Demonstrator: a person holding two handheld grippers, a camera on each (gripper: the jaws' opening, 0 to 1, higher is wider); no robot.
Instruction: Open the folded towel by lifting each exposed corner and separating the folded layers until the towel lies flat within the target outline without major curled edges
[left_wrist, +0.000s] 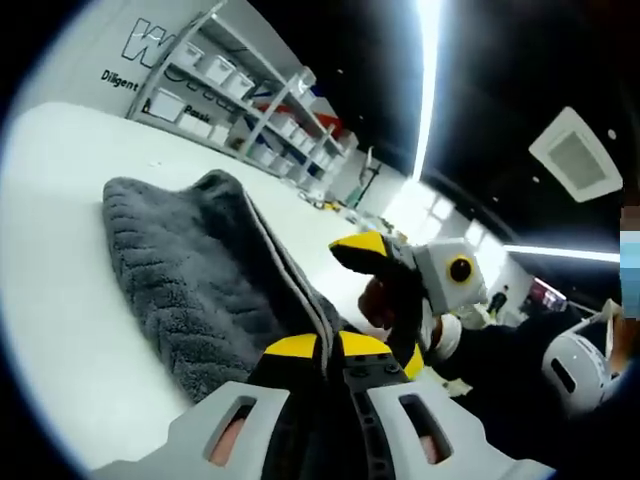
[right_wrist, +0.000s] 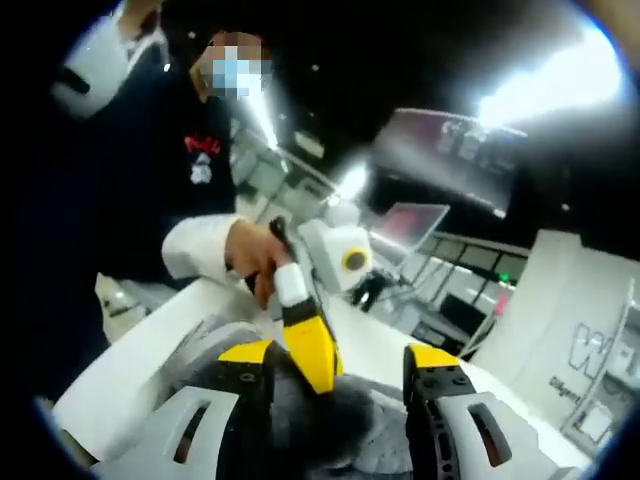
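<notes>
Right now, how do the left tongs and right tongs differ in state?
The left yellow-tipped tongs are shut on the hem of the grey ribbed towel; the right yellow-tipped tongs stand open, jaws wide apart. The towel's edge runs up off the white table into the left tongs; the right tongs grip nothing, with towel lying between their jaws. Shared: yellow tips, grey bodies, both at the same towel.

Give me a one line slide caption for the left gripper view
Left gripper pinches an edge of the grey towel lifted off the white table, with the right gripper alongside.
</notes>
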